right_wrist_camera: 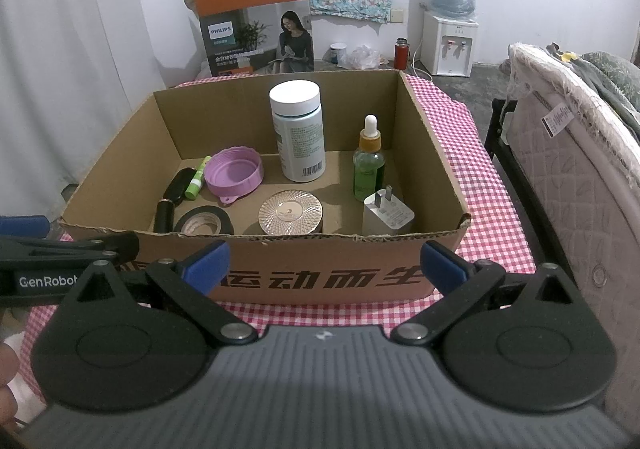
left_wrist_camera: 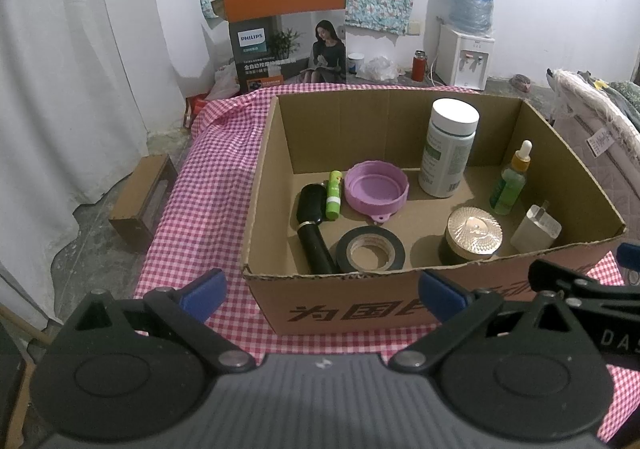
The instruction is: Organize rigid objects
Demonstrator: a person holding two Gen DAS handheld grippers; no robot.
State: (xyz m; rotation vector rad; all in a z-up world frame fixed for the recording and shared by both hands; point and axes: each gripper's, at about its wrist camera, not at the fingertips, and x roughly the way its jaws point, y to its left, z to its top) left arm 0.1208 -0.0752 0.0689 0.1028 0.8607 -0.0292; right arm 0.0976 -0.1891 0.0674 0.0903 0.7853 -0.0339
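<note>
My left gripper (left_wrist_camera: pixel 322 291) and right gripper (right_wrist_camera: pixel 324 263) – jaws apart, empty | items gathered inside cardboard box (right_wrist_camera: pixel 280 281) – looks sorted.

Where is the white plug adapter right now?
The white plug adapter sits inside the cardboard box, in its near right corner. It stands just in front of the green dropper bottle and to the right of the round gold-lidded jar.

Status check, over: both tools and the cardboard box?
Left tool open, empty. Right tool open, empty. Both short of cardboard box; items all inside, white bottle upright. Nothing in the way.
</note>
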